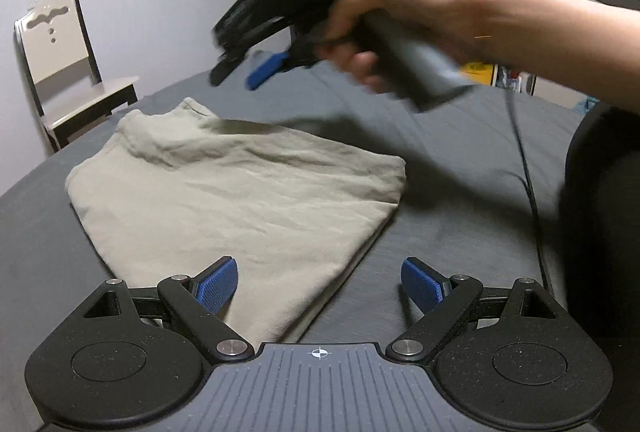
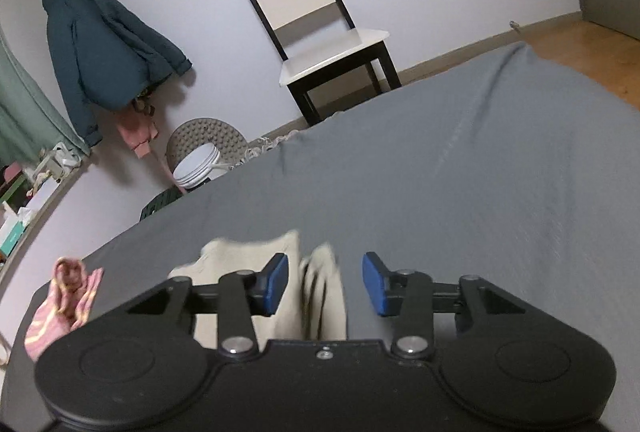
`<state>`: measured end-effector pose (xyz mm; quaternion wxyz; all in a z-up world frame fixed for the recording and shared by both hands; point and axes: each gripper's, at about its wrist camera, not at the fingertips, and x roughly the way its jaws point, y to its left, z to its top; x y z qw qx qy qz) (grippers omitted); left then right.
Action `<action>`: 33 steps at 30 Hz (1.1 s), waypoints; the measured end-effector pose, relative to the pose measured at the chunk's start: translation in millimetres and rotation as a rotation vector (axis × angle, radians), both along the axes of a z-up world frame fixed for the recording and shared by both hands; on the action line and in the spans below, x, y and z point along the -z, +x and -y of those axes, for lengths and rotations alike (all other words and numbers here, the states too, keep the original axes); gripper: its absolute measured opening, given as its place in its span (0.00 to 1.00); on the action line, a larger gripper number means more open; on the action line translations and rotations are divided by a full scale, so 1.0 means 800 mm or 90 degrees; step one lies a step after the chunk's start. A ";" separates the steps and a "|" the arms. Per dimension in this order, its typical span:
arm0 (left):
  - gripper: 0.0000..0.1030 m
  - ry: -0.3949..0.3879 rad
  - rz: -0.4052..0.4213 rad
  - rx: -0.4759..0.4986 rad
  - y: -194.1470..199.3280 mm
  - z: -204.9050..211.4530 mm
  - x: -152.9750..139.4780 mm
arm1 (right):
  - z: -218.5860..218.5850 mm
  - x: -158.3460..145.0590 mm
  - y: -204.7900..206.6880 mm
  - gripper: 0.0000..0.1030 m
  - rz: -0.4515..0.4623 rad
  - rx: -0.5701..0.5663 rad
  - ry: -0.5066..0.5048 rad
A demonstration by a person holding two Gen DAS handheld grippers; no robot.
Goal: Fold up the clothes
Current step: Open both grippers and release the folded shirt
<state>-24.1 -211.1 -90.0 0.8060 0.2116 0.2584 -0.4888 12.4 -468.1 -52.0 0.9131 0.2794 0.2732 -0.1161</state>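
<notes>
A beige garment (image 1: 236, 200) lies folded and flat on the grey bed sheet (image 1: 460, 168), just ahead of my left gripper (image 1: 320, 286), which hangs open over its near corner with nothing between the blue pads. A hand holds my right gripper (image 1: 256, 72) in the air above the garment's far edge, blurred by motion. In the right wrist view my right gripper (image 2: 325, 282) stands open, and the beige garment (image 2: 320, 296) shows blurred below the gap, not pinched.
A pink striped cloth (image 2: 60, 304) lies at the bed's left corner. A white chair (image 2: 320, 32) stands by the wall past the bed; a dark jacket (image 2: 108, 44) hangs on the wall. A black cable (image 1: 528, 184) trails across the sheet at right.
</notes>
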 end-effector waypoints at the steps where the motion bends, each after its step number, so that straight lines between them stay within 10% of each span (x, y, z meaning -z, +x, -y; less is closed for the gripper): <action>1: 0.87 0.003 -0.009 -0.001 -0.003 -0.001 0.000 | 0.000 0.003 0.004 0.40 0.013 -0.019 0.002; 5: 0.87 -0.004 -0.032 0.014 -0.008 0.000 -0.002 | -0.008 0.006 0.026 0.40 0.030 -0.082 -0.025; 8: 0.87 0.002 -0.038 0.013 -0.014 0.001 0.000 | -0.014 0.011 0.038 0.05 0.010 -0.097 -0.038; 17: 0.87 -0.022 -0.061 0.023 -0.022 -0.002 -0.001 | 0.001 0.029 0.034 0.05 -0.001 -0.060 -0.009; 27: 0.87 -0.077 -0.044 0.019 -0.030 -0.002 -0.017 | 0.009 -0.018 -0.030 0.46 0.008 0.031 0.025; 33: 0.87 -0.061 -0.014 0.010 -0.047 0.050 -0.029 | 0.021 -0.022 -0.068 0.53 0.017 0.054 0.048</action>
